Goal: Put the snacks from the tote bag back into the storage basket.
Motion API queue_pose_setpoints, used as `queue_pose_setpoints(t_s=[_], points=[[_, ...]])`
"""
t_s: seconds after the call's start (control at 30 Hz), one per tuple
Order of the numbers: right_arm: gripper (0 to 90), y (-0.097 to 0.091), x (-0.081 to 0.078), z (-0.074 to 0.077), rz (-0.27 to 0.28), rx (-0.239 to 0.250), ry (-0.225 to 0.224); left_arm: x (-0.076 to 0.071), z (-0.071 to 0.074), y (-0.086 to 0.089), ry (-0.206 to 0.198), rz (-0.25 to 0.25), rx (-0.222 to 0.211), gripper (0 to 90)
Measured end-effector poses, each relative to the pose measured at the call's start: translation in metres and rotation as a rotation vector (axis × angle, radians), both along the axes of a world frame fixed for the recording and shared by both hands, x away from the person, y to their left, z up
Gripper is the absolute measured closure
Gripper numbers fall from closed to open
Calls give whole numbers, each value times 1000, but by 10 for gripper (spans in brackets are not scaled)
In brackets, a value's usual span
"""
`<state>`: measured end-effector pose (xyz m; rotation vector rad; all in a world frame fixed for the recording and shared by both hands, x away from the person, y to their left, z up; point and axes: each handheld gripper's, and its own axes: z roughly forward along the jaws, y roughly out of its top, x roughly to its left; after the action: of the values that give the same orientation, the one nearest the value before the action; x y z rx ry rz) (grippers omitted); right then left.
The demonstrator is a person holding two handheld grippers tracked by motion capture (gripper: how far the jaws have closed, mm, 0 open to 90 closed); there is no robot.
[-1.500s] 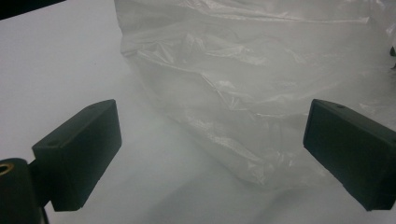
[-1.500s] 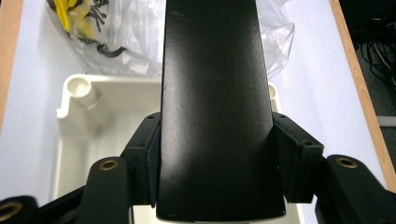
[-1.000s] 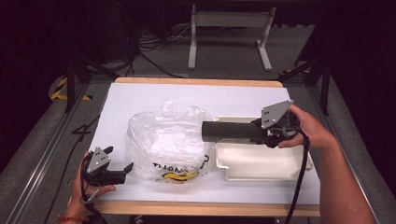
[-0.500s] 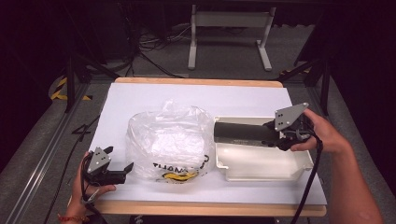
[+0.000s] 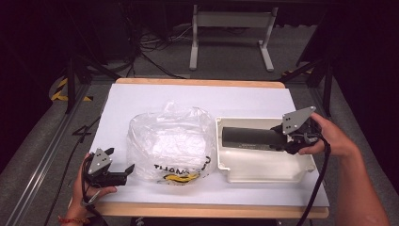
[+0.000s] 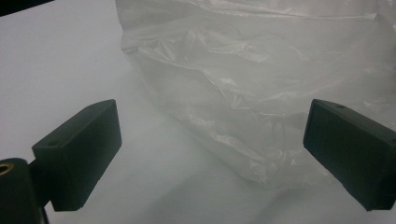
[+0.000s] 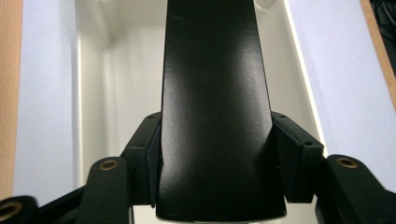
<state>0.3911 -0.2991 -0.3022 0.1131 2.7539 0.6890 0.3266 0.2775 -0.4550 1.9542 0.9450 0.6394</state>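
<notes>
**Dark box held over the tray, bag waiting alongside**

I had the right gripper [image 5: 277, 139] pinching one end of a long, flat black rectangular box [image 5: 249, 137], its jaws pressed against the two sides of it, as the right gripper view made plain. The box lay level above the white rectangular plastic tray [image 5: 263, 172] on the white-covered surface [image 5: 235, 99], reaching toward the crumpled clear plastic bag with black and yellow print [image 5: 169, 143] just beside the tray's near end.

The left gripper [image 5: 117, 172] sat at the front edge of the surface, jaws spread wide and holding nothing, pointed at the bag from close by.

My worry was the grip: I held the box by one end only, so I judged its free length could sag or swivel between the smooth jaws and slip. The far end could also catch the tray's rim or snag the bag's loose folds, dragging the bag askew.
</notes>
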Motion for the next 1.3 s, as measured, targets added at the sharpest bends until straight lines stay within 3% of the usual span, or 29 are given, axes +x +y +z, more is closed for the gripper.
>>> queue_pose_setpoints(t_s=[0.9,1.3], points=[[429,0,14,-30,4,-83,91,-1,0,0,-4,1,-2,51],[428,-3,17,-36,4,-88,109,0,0,0,-1,1,-3,51]])
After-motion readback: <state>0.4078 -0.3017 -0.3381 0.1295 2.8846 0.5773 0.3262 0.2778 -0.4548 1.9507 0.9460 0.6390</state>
